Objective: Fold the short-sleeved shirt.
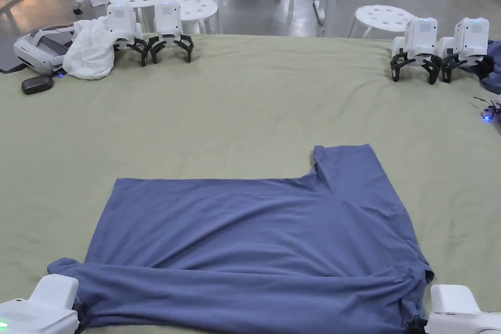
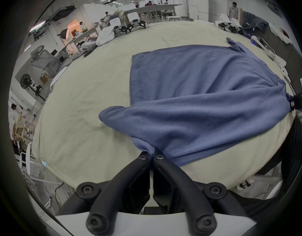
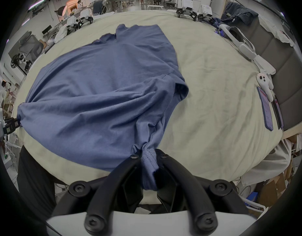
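**Got both near corners pinched**

My left gripper [image 2: 152,156] and right gripper [image 3: 147,156] are each clamped tight on a near corner of the blue shirt [image 1: 254,232], so the edge lifts evenly. The rest lies flat on the counter [image 1: 244,105], far sleeve sticking out.

No legible text, brand, number or sign appears on any surface. Small labels on the spare grippers [image 1: 149,32] are too small to read.

The right gripper [image 3: 149,154] had its jaws pinched on a bunched edge of the blue shirt [image 3: 99,86], which lay spread across the cream-covered bench [image 3: 214,95]; the left gripper [image 3: 10,124] held the far corner.
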A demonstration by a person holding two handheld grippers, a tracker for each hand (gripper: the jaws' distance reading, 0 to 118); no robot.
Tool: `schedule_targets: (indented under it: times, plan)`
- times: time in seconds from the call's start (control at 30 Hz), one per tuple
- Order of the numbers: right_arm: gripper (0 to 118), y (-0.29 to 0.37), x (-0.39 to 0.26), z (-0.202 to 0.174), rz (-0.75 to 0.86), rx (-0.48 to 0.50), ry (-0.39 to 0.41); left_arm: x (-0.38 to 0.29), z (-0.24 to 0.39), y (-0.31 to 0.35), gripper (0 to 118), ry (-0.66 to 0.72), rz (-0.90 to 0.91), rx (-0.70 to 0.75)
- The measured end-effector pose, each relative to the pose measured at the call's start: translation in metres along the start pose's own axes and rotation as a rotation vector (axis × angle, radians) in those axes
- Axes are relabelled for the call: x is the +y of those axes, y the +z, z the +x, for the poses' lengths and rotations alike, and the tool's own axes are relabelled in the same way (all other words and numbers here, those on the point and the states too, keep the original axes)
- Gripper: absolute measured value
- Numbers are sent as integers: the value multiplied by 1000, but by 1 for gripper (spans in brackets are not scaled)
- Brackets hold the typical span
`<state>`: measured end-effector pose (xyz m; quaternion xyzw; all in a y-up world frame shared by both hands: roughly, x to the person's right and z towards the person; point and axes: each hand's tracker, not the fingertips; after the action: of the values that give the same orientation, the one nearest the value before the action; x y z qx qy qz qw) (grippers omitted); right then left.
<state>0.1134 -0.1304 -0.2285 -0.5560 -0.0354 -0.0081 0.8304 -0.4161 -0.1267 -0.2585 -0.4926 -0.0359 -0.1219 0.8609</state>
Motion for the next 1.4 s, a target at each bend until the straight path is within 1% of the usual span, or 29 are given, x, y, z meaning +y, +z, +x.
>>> schedule_targets:
  times: [0.17, 0.33, 0.37, 0.43, 0.47, 0.5, 0.53, 0.57, 0.6, 0.63, 0.7, 0.73, 0.77, 0.8, 0.83, 0.87, 0.9, 0.93, 0.97, 1.0, 1.03, 1.1, 1.2, 1.3, 1.4]
  plan:
    - [13, -10, 1, 1, -12, -7, 12, 0, -6, -6, 0, 19, -17, -23]
    - [16, 0, -1, -1, -4, -11, 20, 2, -2, -2, 0, 0, -7, -21]
    - [20, 3, 0, 0, 5, -13, 22, 3, -1, 0, 6, 0, 6, -16]
    - [50, 16, 3, 4, 41, -43, -3, 6, -1, 9, 26, 30, 58, 24]
    - [69, 25, 7, 6, 98, -54, -18, 10, -1, 15, 42, 53, 93, 35]
    - [92, 34, 10, 8, 146, -44, -32, 14, -2, 21, 69, 87, 133, 51]
    - [103, 44, 15, 11, 199, -40, -46, 19, -4, 29, 83, 129, 177, 49]
    - [105, 57, 21, 12, 263, -37, -53, 24, -4, 40, 93, 176, 224, 34]
    - [105, 69, 26, 12, 338, -42, -58, 31, -4, 50, 96, 217, 271, 25]
    - [105, 79, 32, 12, 400, -51, -50, 37, -4, 59, 96, 251, 321, 24]
    - [105, 102, 42, 6, 530, -78, -9, 50, -1, 77, 96, 291, 430, 45]
    - [105, 110, 45, 2, 576, -89, 11, 55, 1, 84, 94, 285, 465, 55]
    - [103, 118, 49, -3, 633, -93, 39, 62, 5, 94, 87, 277, 512, 70]
    - [91, 126, 51, -9, 688, -96, 66, 67, 9, 102, 68, 273, 560, 82]
    - [70, 132, 53, -13, 718, -98, 93, 71, 14, 111, 44, 260, 587, 81]
    - [41, 137, 54, -19, 752, -104, 125, 76, 19, 117, 21, 247, 616, 85]
    - [41, 140, 56, -26, 770, -120, 133, 80, 23, 122, 21, 237, 639, 95]
    - [30, 142, 57, -32, 785, -130, 135, 84, 28, 125, 16, 226, 665, 106]
    - [10, 142, 57, -35, 786, -121, 125, 85, 30, 127, 8, 215, 694, 124]
    - [4, 143, 58, -38, 807, -78, 117, 86, 33, 128, 1, 202, 710, 133]
    - [4, 140, 60, -39, 794, -46, 111, 89, 37, 129, 0, 191, 695, 137]
    - [4, 136, 63, -48, 786, -54, 120, 92, 40, 125, 0, 182, 696, 133]
    - [4, 128, 69, -57, 790, -73, 159, 96, 42, 118, 0, 182, 692, 100]
    - [4, 120, 77, -60, 781, -54, 154, 102, 43, 106, 0, 160, 678, 97]
    - [4, 110, 88, -62, 769, -54, 153, 114, 37, 83, 0, 145, 639, 97]
